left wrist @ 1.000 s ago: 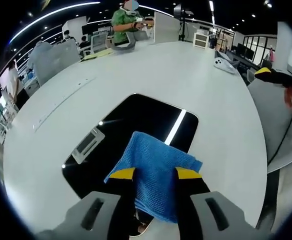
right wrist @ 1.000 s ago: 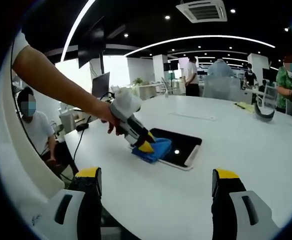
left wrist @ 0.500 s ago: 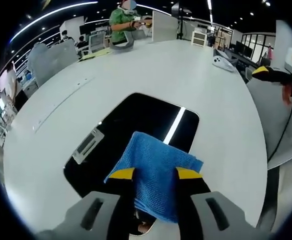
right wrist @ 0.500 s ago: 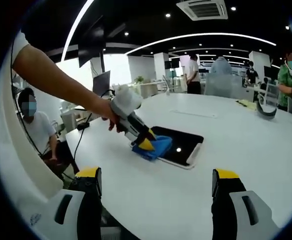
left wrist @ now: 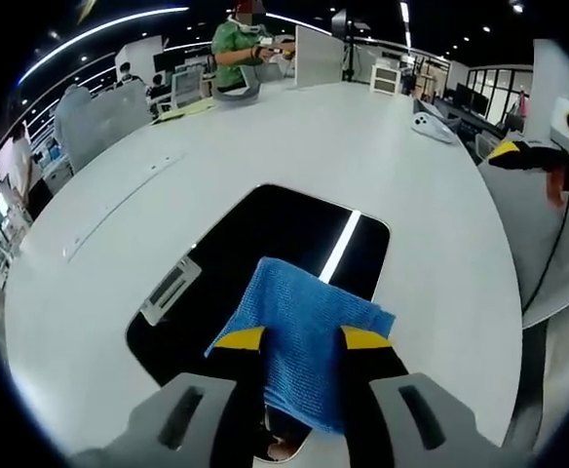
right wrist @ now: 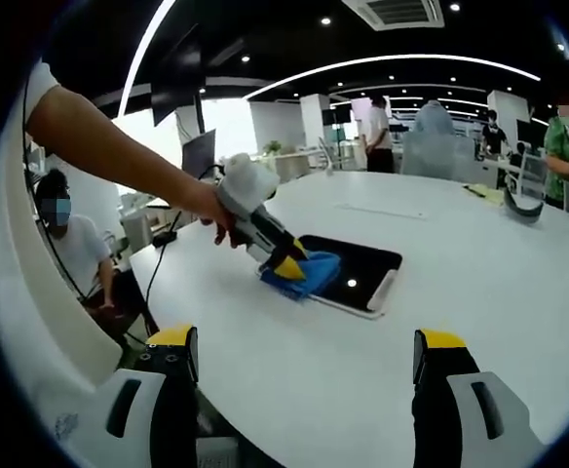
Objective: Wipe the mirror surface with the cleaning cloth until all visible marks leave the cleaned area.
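Left gripper view: the left gripper [left wrist: 302, 338] has its yellow-tipped fingers [left wrist: 239, 338] pinching a blue cleaning cloth [left wrist: 304, 346]. The cloth lies on the near part of the mirror [left wrist: 265, 258], covering its near edge between the fingers. The mirror is a dark, rounded rectangle lying flat on the white surface [left wrist: 382, 166]; its glass reflects a ceiling light strip and a ceiling vent. The far and left portions of the mirror are uncovered. Around it, the surface carries a small white device [left wrist: 431, 125] near the far right edge and a grey object [left wrist: 238, 86] at the far edge, beside a person in a green top [left wrist: 238, 44]. A grey chair back [left wrist: 94, 117] stands at the left. The right gripper [left wrist: 548, 161] enters from the right, clear of the mirror.

Right gripper view: the right gripper [right wrist: 304, 356] has its fingers [right wrist: 172, 341] spread wide apart, holding nothing, above the bare white surface. Ahead, a hand [right wrist: 211, 210] holds the left gripper down on the cloth at the near left corner of the mirror. A seated person [right wrist: 70, 253] is at the left; several people stand in the background.
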The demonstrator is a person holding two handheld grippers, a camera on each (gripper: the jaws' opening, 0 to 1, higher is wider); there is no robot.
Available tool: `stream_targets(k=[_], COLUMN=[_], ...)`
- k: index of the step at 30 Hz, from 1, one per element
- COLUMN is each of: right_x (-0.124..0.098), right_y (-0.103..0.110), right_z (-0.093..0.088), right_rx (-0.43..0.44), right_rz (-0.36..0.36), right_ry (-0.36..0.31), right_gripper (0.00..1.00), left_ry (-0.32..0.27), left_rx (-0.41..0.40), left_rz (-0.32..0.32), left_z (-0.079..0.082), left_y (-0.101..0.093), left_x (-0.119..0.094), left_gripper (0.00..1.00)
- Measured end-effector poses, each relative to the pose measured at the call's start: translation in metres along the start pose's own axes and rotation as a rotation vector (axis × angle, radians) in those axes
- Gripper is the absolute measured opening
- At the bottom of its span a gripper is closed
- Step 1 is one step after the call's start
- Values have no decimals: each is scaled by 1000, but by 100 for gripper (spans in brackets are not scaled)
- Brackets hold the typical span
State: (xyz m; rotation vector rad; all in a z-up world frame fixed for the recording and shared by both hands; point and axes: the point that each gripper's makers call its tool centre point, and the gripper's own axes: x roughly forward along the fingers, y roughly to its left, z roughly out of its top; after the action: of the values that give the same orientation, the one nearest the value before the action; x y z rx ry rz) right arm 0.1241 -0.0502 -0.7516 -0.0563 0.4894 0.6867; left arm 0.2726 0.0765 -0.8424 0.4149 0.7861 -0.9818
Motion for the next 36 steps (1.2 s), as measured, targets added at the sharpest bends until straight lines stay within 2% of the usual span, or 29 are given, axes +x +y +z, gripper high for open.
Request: stream_targets(k=[7, 22, 36], right_x=[1, 3, 8], right_y=[-1, -3, -10], right_z=[2, 2, 8], right_rx=[11, 14, 15], right_rz=[-13, -22, -27], right_ry=[-2, 9, 2], right_gripper=[91, 91, 91], left_ry=[3, -6, 9], left_rx=[10, -4, -2], left_rz=[-13, 3, 4], left_z=[1, 4, 8], left_y=[2, 14, 25], left_x=[0, 2, 5], left_gripper=[27, 27, 27])
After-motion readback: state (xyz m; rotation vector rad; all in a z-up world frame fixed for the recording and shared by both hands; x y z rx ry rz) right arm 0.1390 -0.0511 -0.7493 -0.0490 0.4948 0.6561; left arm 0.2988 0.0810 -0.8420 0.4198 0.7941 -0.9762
